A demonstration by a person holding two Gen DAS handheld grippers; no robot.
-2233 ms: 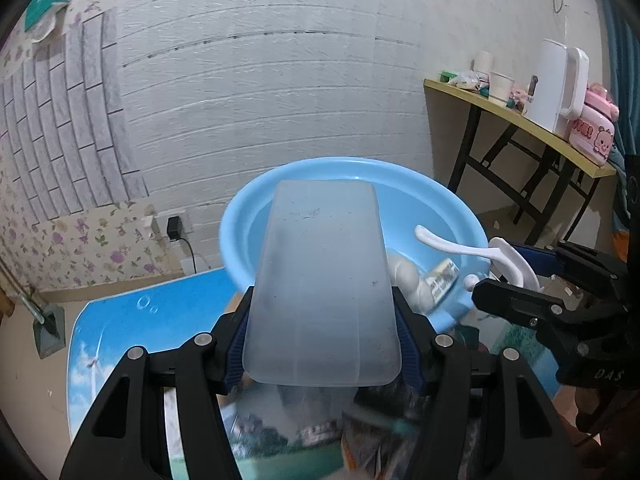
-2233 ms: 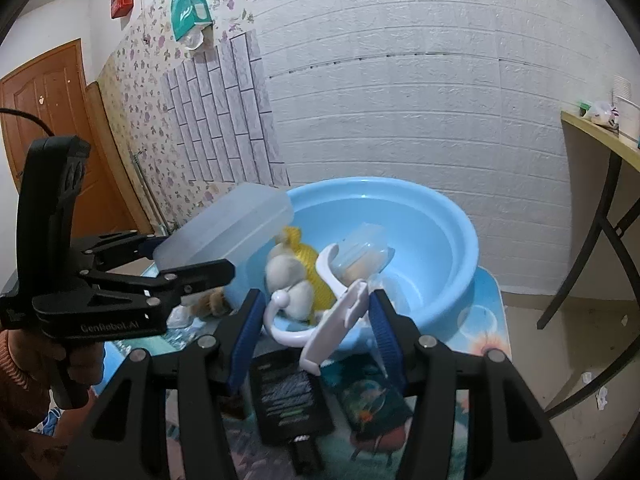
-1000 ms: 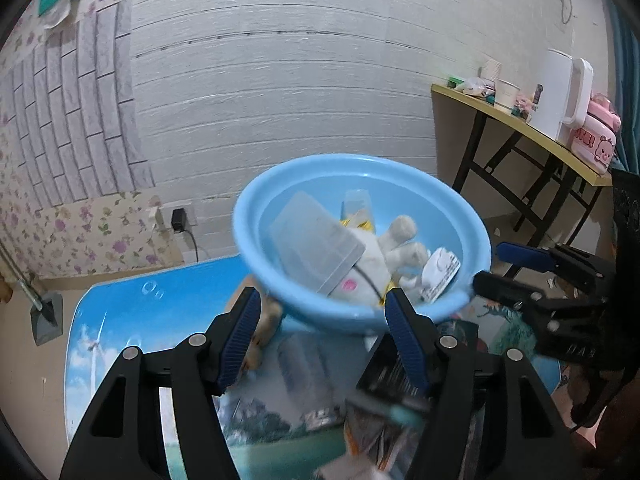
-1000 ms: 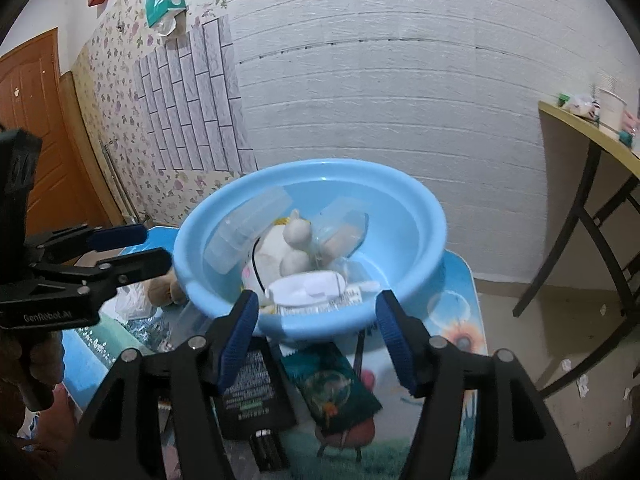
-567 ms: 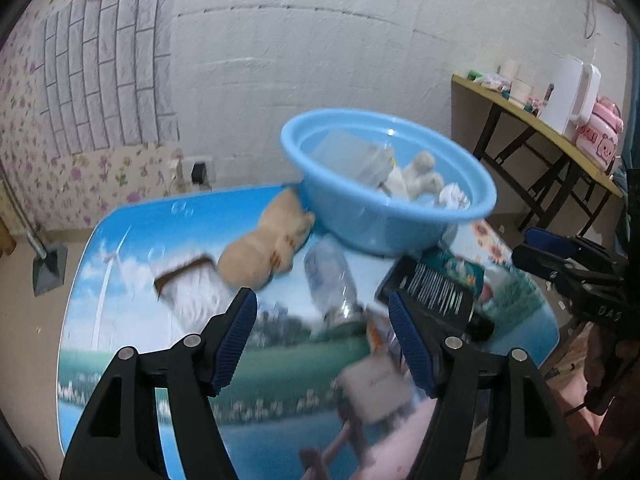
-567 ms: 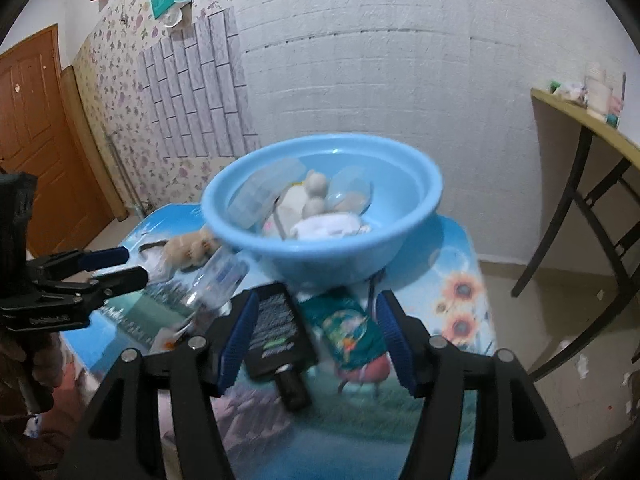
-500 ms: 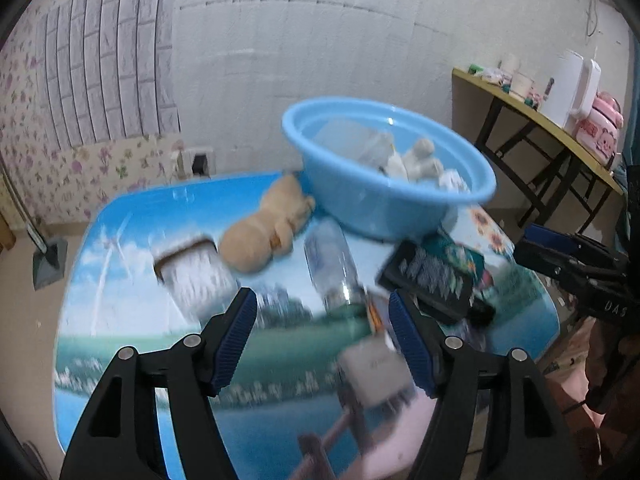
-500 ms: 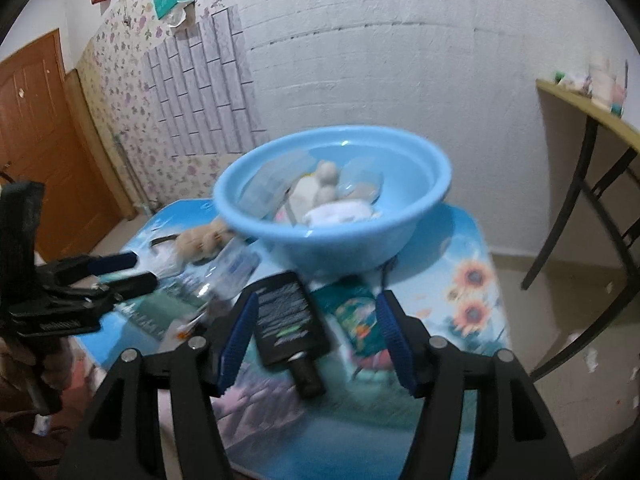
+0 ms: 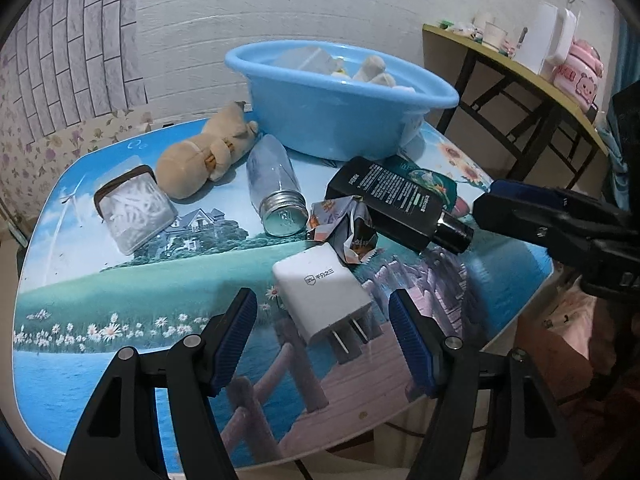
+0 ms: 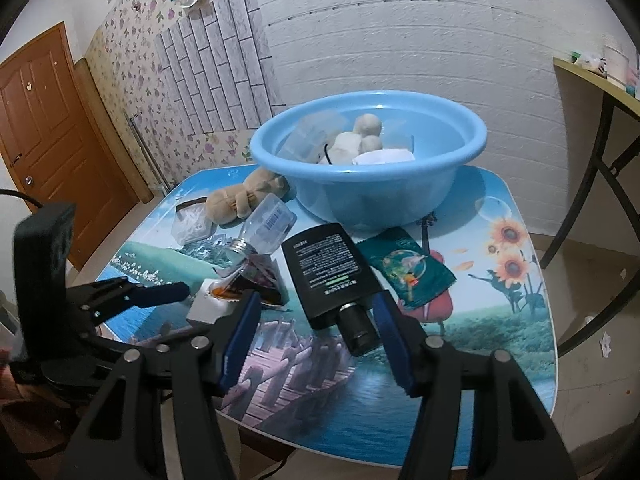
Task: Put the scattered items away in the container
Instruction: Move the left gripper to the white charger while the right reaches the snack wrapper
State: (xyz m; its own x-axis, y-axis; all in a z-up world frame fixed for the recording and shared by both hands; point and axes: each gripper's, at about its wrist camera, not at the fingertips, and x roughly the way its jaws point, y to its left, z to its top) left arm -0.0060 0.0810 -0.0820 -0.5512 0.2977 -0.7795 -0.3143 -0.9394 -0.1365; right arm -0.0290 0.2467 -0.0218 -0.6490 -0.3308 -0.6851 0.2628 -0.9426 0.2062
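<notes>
A blue basin (image 9: 316, 120) (image 10: 372, 192) at the table's far side holds a clear box, a pale plush and white items. My left gripper (image 9: 322, 336) is open and empty, just in front of a white charger plug (image 9: 326, 292). My right gripper (image 10: 316, 336) is open and empty, at the cap end of a black bottle (image 10: 330, 268) (image 9: 394, 200). On the table lie a tan plush dog (image 9: 204, 154) (image 10: 244, 196), a clear jar (image 9: 274, 184) (image 10: 266, 226), a crumpled wrapper (image 9: 346, 224) (image 10: 252, 276), a green packet (image 10: 408, 268) and a clear pouch (image 9: 134, 208) (image 10: 190, 220).
The picture-printed table (image 9: 120, 300) ends close below both grippers. A side table (image 9: 520, 72) with a kettle and cups stands to the right. A brown door (image 10: 48, 132) is on the left. The white wall is behind the basin.
Both grippers let go of the clear box and the white item into the basin, then pulled back and down toward the near table edge. They now hang open over the scattered items.
</notes>
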